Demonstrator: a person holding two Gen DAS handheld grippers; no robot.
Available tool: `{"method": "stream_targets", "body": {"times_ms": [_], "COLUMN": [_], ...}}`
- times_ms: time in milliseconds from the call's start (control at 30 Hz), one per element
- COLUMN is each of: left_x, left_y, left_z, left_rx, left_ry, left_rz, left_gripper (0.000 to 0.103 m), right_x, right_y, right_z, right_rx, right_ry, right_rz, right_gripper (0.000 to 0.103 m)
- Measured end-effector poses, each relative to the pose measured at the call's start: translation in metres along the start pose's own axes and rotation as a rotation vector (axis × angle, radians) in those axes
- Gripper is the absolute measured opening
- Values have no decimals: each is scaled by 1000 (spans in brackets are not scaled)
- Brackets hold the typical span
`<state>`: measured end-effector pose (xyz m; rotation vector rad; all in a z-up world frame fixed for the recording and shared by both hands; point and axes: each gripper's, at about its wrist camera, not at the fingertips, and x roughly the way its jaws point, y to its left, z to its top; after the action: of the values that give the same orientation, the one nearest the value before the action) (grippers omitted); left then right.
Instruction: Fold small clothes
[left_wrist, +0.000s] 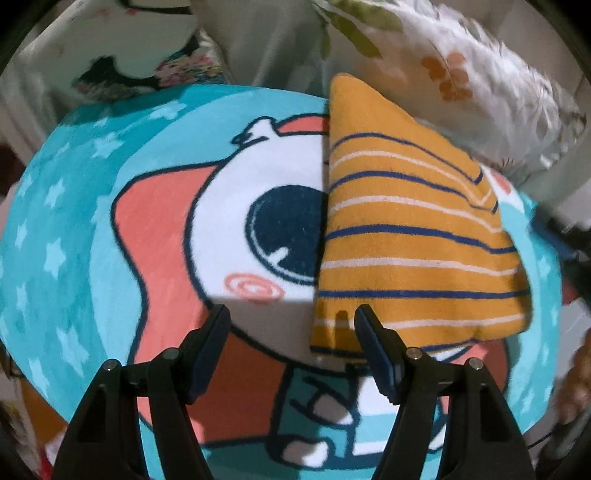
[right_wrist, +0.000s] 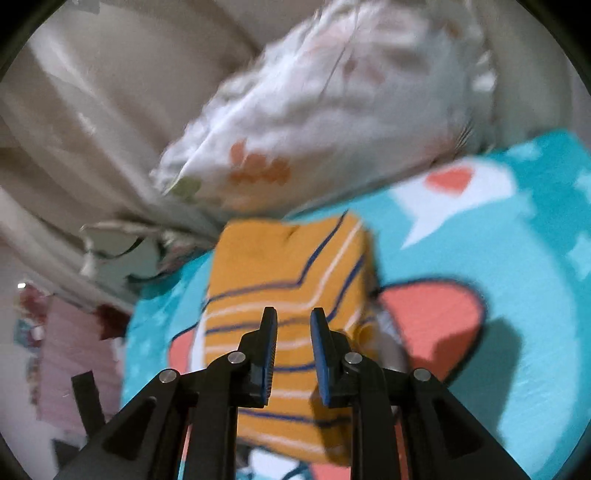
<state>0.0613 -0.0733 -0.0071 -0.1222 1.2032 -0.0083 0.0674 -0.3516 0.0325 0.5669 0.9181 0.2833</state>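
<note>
Striped garment (left_wrist: 413, 236) looks soft, light, floppy; pinch a doubled edge. Left claw (left_wrist: 291, 314) wide, right claw (right_wrist: 293, 317) narrower, both empty.

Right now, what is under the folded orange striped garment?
The orange striped garment lies on the turquoise cartoon blanket, hiding part of the printed white face. Whatever lies beneath that blanket cannot be seen.
</note>
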Motion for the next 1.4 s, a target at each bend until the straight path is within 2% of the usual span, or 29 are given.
{"method": "stream_targets", "body": {"times_ms": [33, 167, 200, 300, 400, 467, 533, 633, 700, 833, 933, 1000, 1067, 1133, 1200, 1300, 1367, 1400], "left_x": [-2, -13, -16, -25, -32, -36, -40, -44, -48, -61, -69, -71, -71, -69, -70, -74, -77, -78], "left_y": [2, 9, 10, 15, 18, 20, 22, 23, 23, 28, 34, 40, 44, 46, 45, 46, 49, 51], "left_z": [-3, -18, -20, -29, -36, -40, -45, -53, -59, -70, -77, -77, -75, -73, -71, -66, -64, -63], "left_rx": [-12, -40, -41, -45, -54, -58, -61, -66, -67, -54, -50, -65, -81, -82, -68, -51, -43, -41], "left_ry": [-2, -17, -22, -53, -78, -89, -94, -93, -98, -127, -152, -156, -159, -156, -163, -186, -198, -204], "left_rz": [-4, 3, 6, 28, 43, 57, 61, 67, 74, 111, 146, 147, 137, 124, 111, 99, 97, 95], "left_gripper": [69, 69, 69, 70, 70, 70, 70, 70, 70, 70, 74, 74, 74, 74, 74, 74, 75, 75], "right_x": [6, 50, 52, 38, 14, 9, 14, 45, 77, 121, 112, 98, 96, 106, 127, 164, 182, 182], "right_y": [-1, -16, -19, -14, 9, 28, 41, 60, 65, 52, 61, 76, 96, 110, 121, 119, 116, 117], "right_z": [-5, -27, -28, -26, -21, -14, -12, -3, 4, 11, 14, 17, 19, 19, 20, 17, 14, 15], "right_rx": [3, -24, -13, -11, -73, -105, -135, -201, -244, -257, -267, -294, -329, -357, -389, -412, -440, -456], "right_ry": [19, 147, 154, 104, -10, -65, -74, -29, 19, 124, 113, 35, 7, 27, 60, 141, 194, 185], "right_rz": [-7, -232, -241, -229, -249, -218, -176, -156, -188, -248, -264, -258, -226, -196, -205, -292, -317, -321], "right_gripper": [20, 22, 25, 26, 27, 27, 27, 27, 27, 27, 27, 28, 27, 27, 27, 29, 30, 31]}}
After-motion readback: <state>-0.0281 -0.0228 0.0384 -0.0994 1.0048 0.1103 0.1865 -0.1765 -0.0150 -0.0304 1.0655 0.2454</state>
